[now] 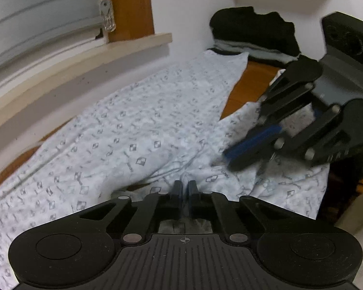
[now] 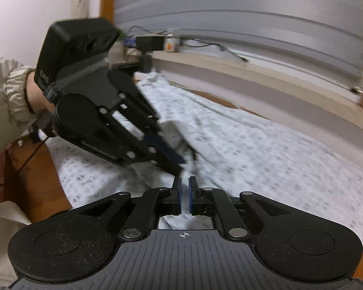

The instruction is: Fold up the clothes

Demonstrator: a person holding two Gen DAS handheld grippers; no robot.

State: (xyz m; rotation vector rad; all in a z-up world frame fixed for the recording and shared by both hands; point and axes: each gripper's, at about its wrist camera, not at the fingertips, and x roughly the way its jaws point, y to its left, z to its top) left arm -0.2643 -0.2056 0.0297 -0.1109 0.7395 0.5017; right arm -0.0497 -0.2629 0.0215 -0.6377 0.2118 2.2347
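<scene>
A pale blue patterned garment (image 1: 142,125) lies spread along the wooden table by the window sill; it also shows in the right wrist view (image 2: 266,149). My left gripper (image 1: 185,184) is shut on a fold of this garment near its lower edge; it also shows in the right wrist view (image 2: 181,164), tips down in the cloth. My right gripper (image 2: 185,183) is shut on the cloth close beside the left one; it also shows in the left wrist view (image 1: 227,158), pressed into the cloth at the right.
A stack of folded dark and grey clothes (image 1: 254,36) sits at the far end of the table (image 1: 254,77). The window sill (image 1: 84,55) and blinds run along the far side. Cables and small items (image 2: 157,41) lie on the sill.
</scene>
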